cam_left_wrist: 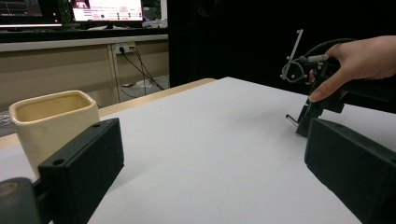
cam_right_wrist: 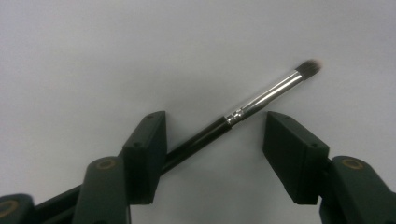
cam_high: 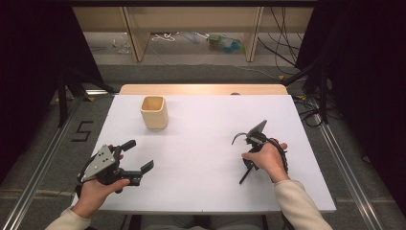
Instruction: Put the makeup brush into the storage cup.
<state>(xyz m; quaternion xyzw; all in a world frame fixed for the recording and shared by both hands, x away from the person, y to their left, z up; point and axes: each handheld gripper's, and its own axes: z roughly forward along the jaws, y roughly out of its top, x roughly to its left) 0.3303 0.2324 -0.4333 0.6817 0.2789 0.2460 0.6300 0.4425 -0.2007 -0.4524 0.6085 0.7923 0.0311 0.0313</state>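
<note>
A black figure "5" on the grey floor [cam_high: 57,139] left of the table [cam_high: 206,143].

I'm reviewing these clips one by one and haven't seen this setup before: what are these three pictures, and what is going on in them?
A person at a white table holds a hand-held two-jaw gripper in each hand. The high view looks down from above; the other two views come from cameras riding on each gripper. The left gripper stands open with nothing between its jaws, near a cream cup. The right gripper points down over a black-handled makeup brush lying on the table. The brush sits between its jaws, which are apart and not yet clamped on it.
</note>
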